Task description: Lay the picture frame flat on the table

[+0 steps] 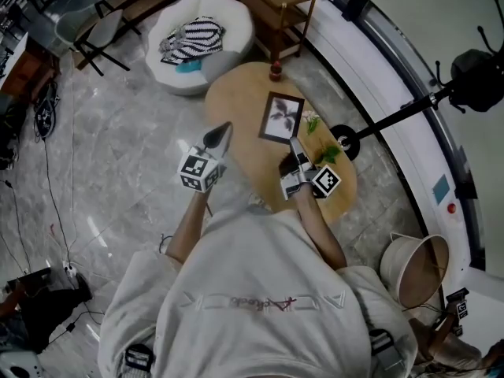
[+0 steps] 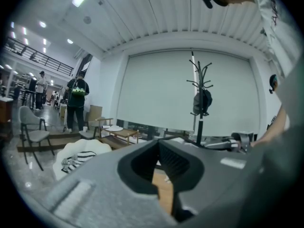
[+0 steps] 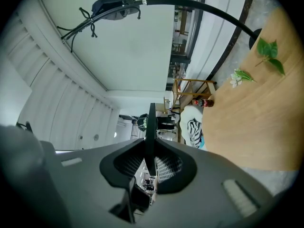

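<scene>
The picture frame (image 1: 281, 117), dark-edged with a plant print, shows its face to the head view over the oval wooden table (image 1: 236, 93). My right gripper (image 1: 294, 143) is shut on its near edge. In the right gripper view the frame (image 3: 151, 120) appears edge-on as a thin dark strip pinched between the pads of the gripper (image 3: 151, 146). My left gripper (image 1: 223, 129) hangs beside the table's left edge, apart from the frame. Its jaws meet at the tips (image 2: 158, 142) with nothing between them.
On the table stand a small red-capped bottle (image 1: 275, 73) at the far end and green sprigs (image 1: 328, 154) to the right of the frame. A white beanbag with a striped cushion (image 1: 201, 42), a wooden side table (image 1: 281, 6) and a black coat stand (image 1: 394, 121) surround it.
</scene>
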`<state>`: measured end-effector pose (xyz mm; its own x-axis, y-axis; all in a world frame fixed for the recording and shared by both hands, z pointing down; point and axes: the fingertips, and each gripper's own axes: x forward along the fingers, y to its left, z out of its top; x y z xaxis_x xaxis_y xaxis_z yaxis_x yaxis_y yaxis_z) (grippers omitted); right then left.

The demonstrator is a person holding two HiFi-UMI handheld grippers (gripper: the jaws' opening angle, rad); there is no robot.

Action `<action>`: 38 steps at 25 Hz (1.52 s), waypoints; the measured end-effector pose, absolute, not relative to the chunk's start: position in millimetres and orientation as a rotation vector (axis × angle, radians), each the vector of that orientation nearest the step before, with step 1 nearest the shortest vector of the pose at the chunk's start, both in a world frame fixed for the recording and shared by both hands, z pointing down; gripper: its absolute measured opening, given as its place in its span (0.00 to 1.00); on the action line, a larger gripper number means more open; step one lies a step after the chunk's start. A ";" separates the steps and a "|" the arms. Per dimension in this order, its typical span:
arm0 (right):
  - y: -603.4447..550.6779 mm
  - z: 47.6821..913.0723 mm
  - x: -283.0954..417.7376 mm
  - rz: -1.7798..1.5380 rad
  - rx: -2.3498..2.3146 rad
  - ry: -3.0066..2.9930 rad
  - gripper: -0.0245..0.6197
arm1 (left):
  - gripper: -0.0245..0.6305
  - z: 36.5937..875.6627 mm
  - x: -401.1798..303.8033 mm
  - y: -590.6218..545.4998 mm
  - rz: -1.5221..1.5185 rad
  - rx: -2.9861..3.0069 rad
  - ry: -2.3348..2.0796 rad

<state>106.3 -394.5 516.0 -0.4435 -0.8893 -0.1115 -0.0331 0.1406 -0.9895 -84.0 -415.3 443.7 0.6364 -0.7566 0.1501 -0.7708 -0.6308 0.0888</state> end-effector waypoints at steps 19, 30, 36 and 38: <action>-438.2 549.5 126.4 -1.471 -0.884 1.626 0.15 | 0.04 482.6 -63.5 -448.6 0.201 2.648 -1.286; -457.0 569.0 110.4 -1.530 -0.899 1.620 0.15 | 0.04 505.4 -77.0 -467.8 0.217 2.589 -1.280; -477.7 581.4 100.1 -1.539 -0.910 1.636 0.15 | 0.04 521.1 -85.7 -490.1 0.209 2.571 -1.263; -484.7 584.9 96.9 -1.538 -0.905 1.645 0.15 | 0.04 527.7 -87.7 -497.8 0.209 2.567 -1.256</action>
<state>96.9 -484.7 584.9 -0.5112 -0.8590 -0.0294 -0.0285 0.0511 -0.9983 -87.7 -497.8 527.7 0.6124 -0.7508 0.2474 -0.7905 -0.5851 0.1813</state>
